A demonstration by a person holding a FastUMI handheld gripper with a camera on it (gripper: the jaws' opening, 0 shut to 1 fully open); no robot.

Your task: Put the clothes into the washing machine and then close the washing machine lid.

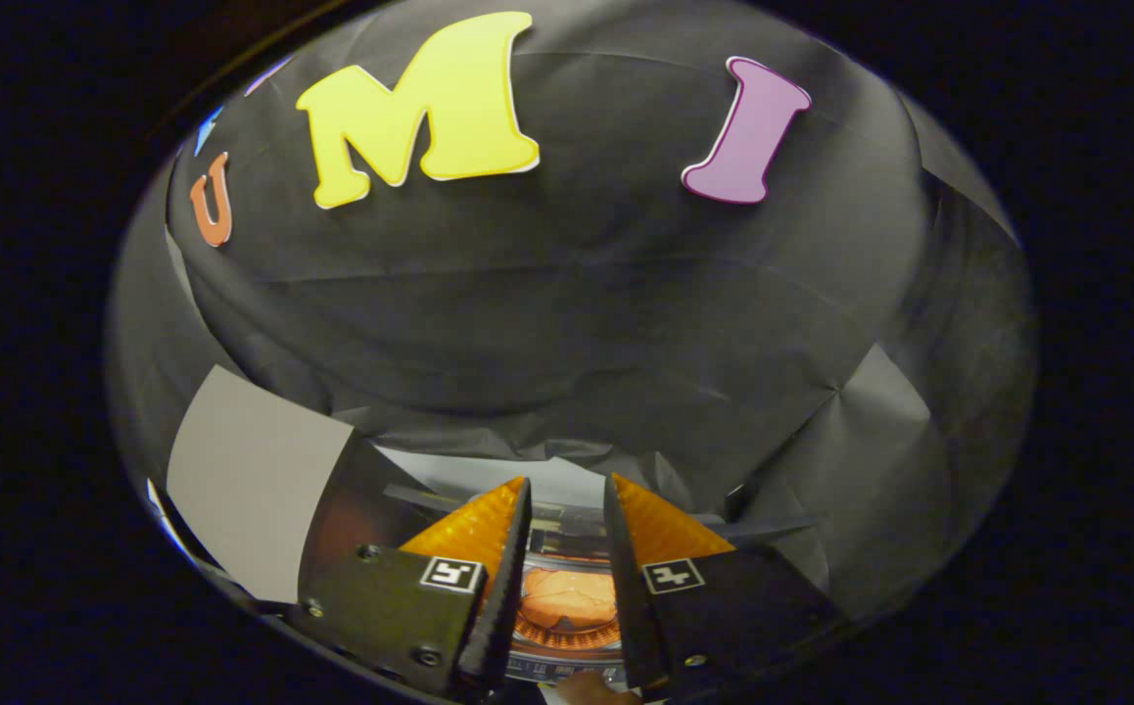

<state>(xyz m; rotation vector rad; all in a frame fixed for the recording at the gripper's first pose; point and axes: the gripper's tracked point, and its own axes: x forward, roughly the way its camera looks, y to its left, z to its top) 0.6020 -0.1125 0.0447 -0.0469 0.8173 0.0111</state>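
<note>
My gripper (567, 480) points at the booth's black cloth wall, its fingers a narrow gap apart with nothing pressed between them. Low in that gap, below the fingers, I see the round drum of the washing machine (567, 641). An orange garment (567, 597) lies crumpled inside it. The machine's pale top edge (538, 480) shows just beyond the fingertips. Whether the lid is up or down I cannot tell; the fingers hide most of the machine.
A flat pale grey panel (249, 480) stands tilted to the left of the fingers. Part of a person's hand (591, 688) shows at the very bottom, under the gap. Creased black cloth (567, 323) rises behind the machine.
</note>
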